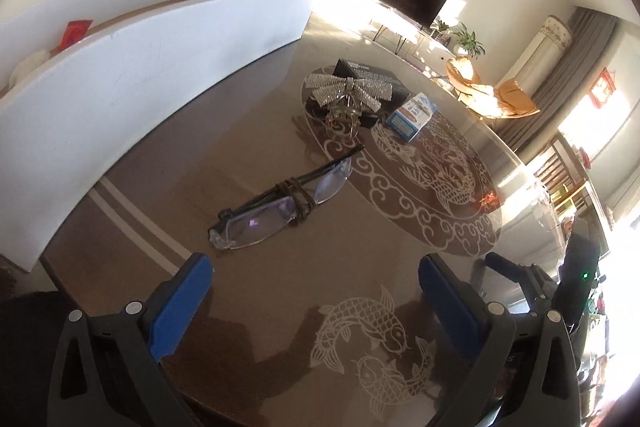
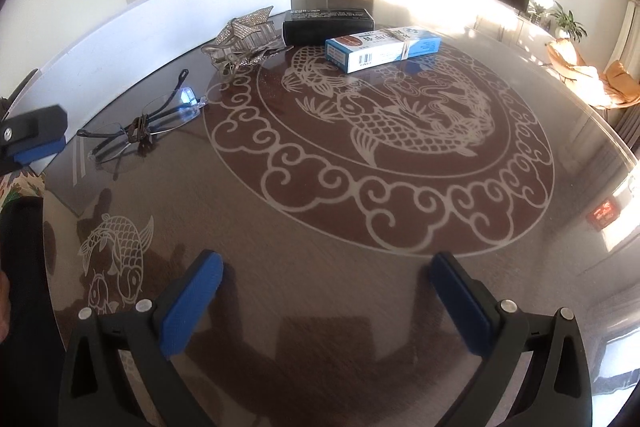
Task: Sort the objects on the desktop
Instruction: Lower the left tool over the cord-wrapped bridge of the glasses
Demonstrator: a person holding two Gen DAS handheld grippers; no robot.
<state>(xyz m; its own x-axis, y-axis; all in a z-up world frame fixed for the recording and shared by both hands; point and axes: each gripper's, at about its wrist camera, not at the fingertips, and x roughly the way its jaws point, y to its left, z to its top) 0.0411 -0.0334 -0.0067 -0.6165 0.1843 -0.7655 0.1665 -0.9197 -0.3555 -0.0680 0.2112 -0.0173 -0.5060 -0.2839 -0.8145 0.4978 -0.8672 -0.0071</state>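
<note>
left hand-held gripper: jaws spread wide, nothing between the blue pads, hovering over the glass tabletop above an etched fish motif. right hand-held gripper: jaws likewise wide apart and empty, low over the tabletop near the edge of the etched round medallion.

folded glasses lie flat on the tabletop just ahead of the left hand-held gripper, a dark hair tie looped around the middle of the frame. beside them runs the wall of a white box, standing on the tabletop along the left.

farther back: a rhinestone bow hair clip rests at the rim of the medallion, just in front of a black box. a blue-and-white carton lies near the black box on the medallion, a thin band around it.

all four objects are out on the tabletop, none held.
</note>
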